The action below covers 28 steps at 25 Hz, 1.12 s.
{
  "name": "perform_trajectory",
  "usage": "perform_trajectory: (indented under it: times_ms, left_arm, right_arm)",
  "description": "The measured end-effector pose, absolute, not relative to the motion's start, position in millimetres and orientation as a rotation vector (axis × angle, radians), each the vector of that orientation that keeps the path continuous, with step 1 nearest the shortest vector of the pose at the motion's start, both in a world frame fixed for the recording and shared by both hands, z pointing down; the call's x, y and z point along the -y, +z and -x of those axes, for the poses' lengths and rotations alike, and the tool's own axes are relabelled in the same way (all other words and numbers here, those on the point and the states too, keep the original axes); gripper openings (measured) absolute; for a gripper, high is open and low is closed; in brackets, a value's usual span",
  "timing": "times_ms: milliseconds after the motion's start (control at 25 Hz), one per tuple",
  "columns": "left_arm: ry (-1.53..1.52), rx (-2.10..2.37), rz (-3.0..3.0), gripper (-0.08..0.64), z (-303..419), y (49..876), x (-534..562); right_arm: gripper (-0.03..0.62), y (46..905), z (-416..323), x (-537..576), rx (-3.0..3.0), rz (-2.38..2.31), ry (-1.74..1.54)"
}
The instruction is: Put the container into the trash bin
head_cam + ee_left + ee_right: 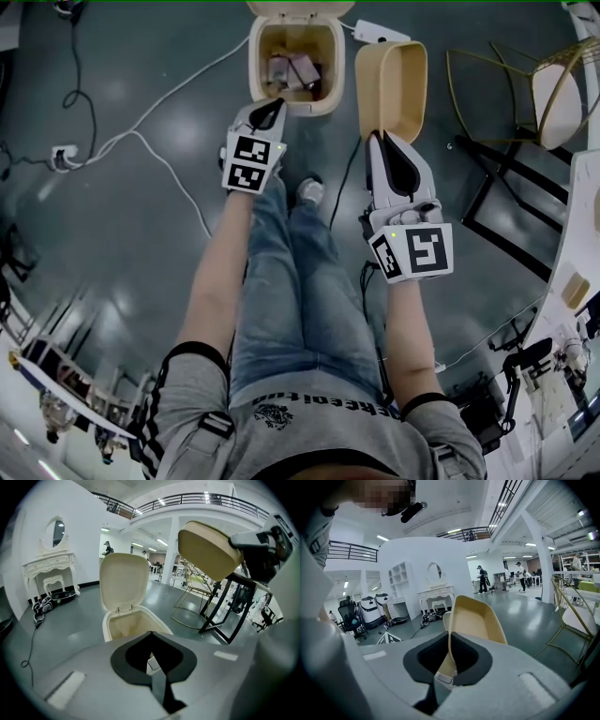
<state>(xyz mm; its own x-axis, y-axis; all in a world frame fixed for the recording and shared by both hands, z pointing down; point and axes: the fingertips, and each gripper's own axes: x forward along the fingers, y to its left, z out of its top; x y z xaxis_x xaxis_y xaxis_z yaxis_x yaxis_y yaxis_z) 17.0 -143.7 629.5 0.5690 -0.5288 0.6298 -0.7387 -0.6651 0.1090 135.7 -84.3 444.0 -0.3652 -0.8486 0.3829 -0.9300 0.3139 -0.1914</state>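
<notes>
Right, from the head view the trash bin (338,67) sits at 12 o'clock with its lid (286,7) up and some rubbish inside, which neither gripper view shows. The beige container (394,84) hangs in the air at the bin's 3 o'clock, just beside it, not yet inside. Only the right gripper view shows how it is held: one side wall runs down between the jaws, pinched there, with the hollow facing right. The left gripper view catches the container's outside at 1 o'clock, above the bin. Both arms reach forward and down. The left gripper (272,108) has its jaws pressed together on nothing, tip over the bin's near rim. The right gripper (380,141) points up at 12 o'clock.
</notes>
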Motion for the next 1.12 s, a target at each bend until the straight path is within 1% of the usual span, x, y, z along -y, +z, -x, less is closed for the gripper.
perform_trajectory:
  times_ms: [760, 1040, 1120]
  left_arm:
    - [0.366, 1.113, -2.628, 0.014, 4.7, 497.5, 138.6]
    - [0.206, 1.132, -2.708, 0.014, 20.5, 468.3, 130.4]
    - [0.203, 1.145, -2.690, 0.014, 25.0, 463.9, 128.8]
  right_arm:
    - [0.021, 434.5, -103.6, 90.7, 2.426, -1.540, 0.551]
    - [0.021, 444.3, -85.5, 93.3, 2.441, -1.482, 0.577]
    - [0.021, 449.2, -81.5, 94.8, 2.441, -1.460, 0.584]
